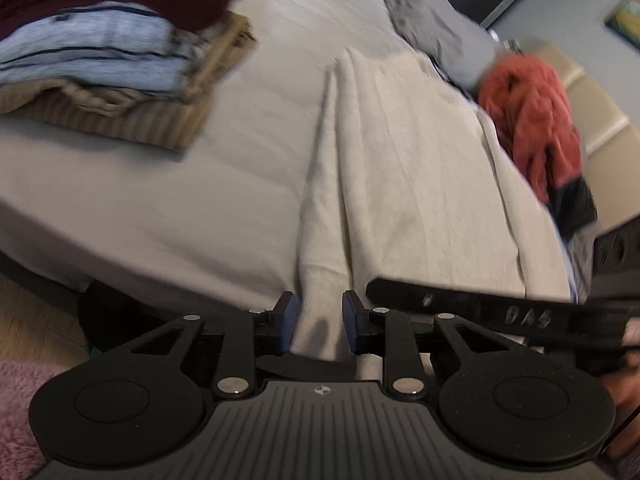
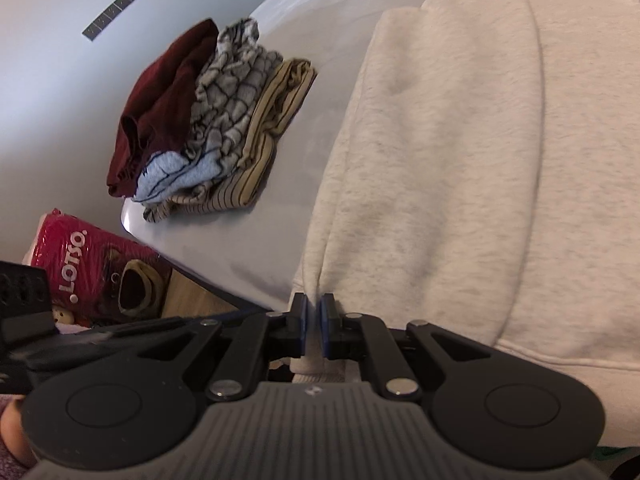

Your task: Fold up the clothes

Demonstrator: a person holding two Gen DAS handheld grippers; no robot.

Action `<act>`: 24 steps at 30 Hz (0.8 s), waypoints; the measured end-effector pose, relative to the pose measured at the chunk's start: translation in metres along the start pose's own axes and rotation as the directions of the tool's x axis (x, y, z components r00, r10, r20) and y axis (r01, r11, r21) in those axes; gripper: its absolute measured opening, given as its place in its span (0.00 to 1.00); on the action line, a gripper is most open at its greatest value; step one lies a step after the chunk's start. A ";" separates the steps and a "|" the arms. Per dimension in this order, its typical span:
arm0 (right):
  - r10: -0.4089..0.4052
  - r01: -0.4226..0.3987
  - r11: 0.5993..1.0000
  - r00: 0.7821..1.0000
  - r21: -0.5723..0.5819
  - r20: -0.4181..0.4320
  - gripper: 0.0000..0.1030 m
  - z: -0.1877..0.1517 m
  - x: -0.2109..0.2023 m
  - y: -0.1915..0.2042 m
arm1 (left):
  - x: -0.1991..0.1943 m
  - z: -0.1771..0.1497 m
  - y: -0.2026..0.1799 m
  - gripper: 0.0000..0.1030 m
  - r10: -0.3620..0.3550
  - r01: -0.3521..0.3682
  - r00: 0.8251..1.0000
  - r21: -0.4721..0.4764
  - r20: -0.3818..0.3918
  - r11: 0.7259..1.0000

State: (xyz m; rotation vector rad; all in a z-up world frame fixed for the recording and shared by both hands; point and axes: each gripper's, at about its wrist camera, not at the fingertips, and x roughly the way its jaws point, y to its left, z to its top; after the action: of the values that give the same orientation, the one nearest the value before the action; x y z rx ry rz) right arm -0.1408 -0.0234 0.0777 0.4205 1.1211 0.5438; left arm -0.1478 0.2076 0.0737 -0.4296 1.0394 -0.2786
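Cream sweatshirt spread flat on bed for folding, near edge sleeve pinched in nearly closed right tool, left tool parted astride the cuff, folded stack set aside

Soft, dim indoor light, no glare. Left view is motion-blurred, perhaps worst at the folded pile. Fisheye bends both edges.

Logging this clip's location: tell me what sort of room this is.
Probably a bedroom at home: a bed serves as the folding surface, with a stack of folded clothes on it, a cream sweatshirt spread out and a framed picture on the wall.
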 end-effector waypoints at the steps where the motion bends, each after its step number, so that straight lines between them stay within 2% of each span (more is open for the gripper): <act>1: -0.005 0.005 1.000 1.000 -0.011 -0.003 0.09 0.000 0.004 0.003 | -0.002 0.001 0.004 0.22 0.011 -0.010 1.000 -0.016 0.016 1.000; 4: -0.038 0.037 0.997 0.999 -0.062 -0.006 0.15 0.001 0.013 0.016 | -0.005 0.005 0.012 0.22 0.056 -0.054 0.997 -0.050 0.043 0.997; 6: -0.066 0.066 0.992 0.998 -0.108 0.001 0.32 0.000 0.015 0.026 | -0.005 0.007 0.016 0.22 0.077 -0.074 0.996 -0.065 0.049 0.995; 9: -0.138 0.141 0.966 0.990 -0.214 0.030 0.42 -0.003 0.015 0.049 | -0.006 0.010 0.015 0.22 0.096 -0.091 0.993 -0.070 0.075 0.993; 11: -0.185 0.190 0.946 0.982 -0.262 0.043 0.45 -0.005 0.020 0.063 | -0.010 0.014 0.016 0.22 0.116 -0.109 0.988 -0.068 0.106 0.992; 14: -0.246 0.249 0.931 0.968 -0.266 0.045 0.46 -0.008 0.032 0.072 | -0.017 0.020 0.016 0.22 0.156 -0.147 0.976 -0.065 0.153 0.987; 18: -0.323 0.324 0.903 0.945 -0.282 0.053 0.47 -0.012 0.049 0.077 | -0.021 0.024 0.017 0.22 0.176 -0.167 0.968 -0.064 0.179 0.984; 20: -0.355 0.355 0.879 0.933 -0.319 0.062 0.51 -0.017 0.058 0.082 | -0.021 0.024 0.018 0.22 0.175 -0.166 0.968 -0.065 0.180 0.984; 22: -0.383 0.378 0.848 0.922 -0.371 0.065 0.61 -0.021 0.067 0.090 | -0.022 0.025 0.019 0.22 0.177 -0.168 0.968 -0.066 0.180 0.984; 24: -0.404 0.400 0.827 0.911 -0.395 0.078 0.59 -0.023 0.073 0.093 | -0.023 0.025 0.020 0.22 0.180 -0.169 0.966 -0.074 0.184 0.983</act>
State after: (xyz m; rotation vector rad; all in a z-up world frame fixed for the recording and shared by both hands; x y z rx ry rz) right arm -0.1566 0.0956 0.0689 -0.1833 1.0342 0.3862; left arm -0.1359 0.2404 0.0927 -0.4052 0.8929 -0.0489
